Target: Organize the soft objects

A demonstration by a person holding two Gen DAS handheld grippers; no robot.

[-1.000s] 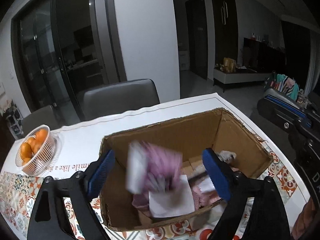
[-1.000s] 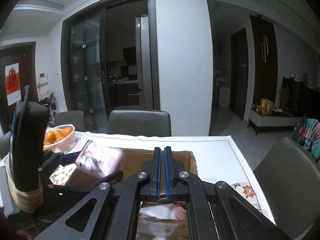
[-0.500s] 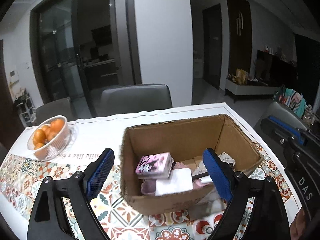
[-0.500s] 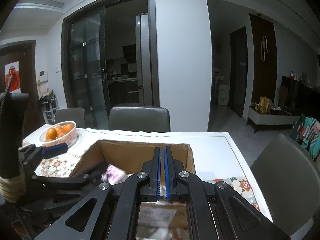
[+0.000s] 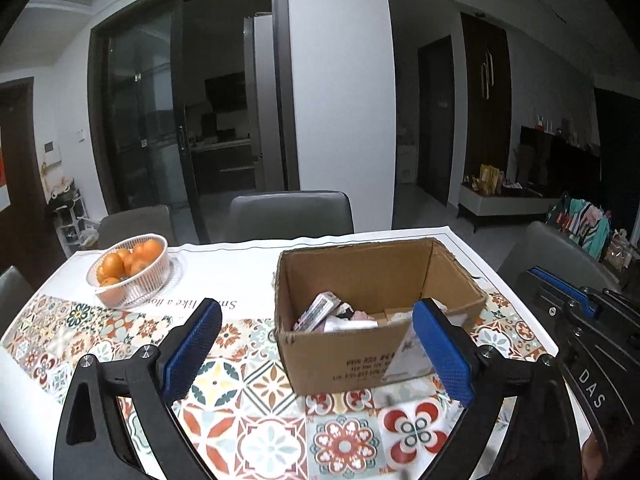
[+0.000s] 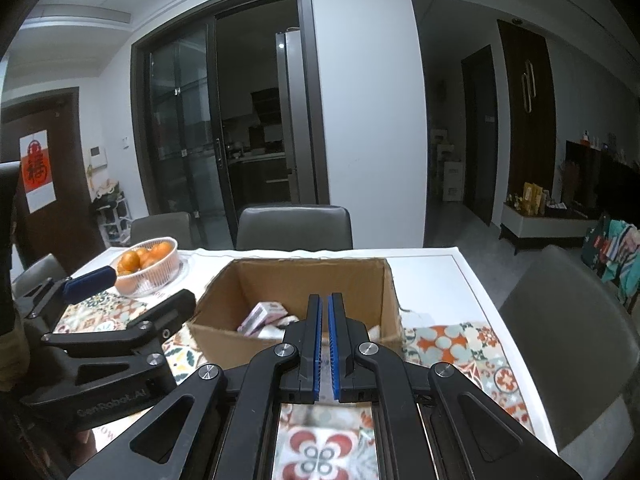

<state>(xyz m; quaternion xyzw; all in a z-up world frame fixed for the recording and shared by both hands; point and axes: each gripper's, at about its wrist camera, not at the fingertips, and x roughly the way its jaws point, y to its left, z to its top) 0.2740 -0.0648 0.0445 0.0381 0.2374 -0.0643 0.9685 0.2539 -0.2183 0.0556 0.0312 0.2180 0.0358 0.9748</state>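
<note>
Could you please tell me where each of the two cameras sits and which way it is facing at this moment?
Left wrist view: sits behind the left tongs, facing across the tiled tablecloth to the cardboard box; its jaws are opening with nothing between them, and the right tongs' body shows at the right edge.
Right wrist view: sits behind the right tongs, shut and empty, looking into the same box; the left tongs show at the left.
Shared: the box, the pink pack inside it, the basket of oranges and the grey chair.

Right gripper [image 6: 325, 320], jaws together, before open cardboard box [image 6: 224, 332] with pink packet [image 6: 262, 316] inside.
</note>
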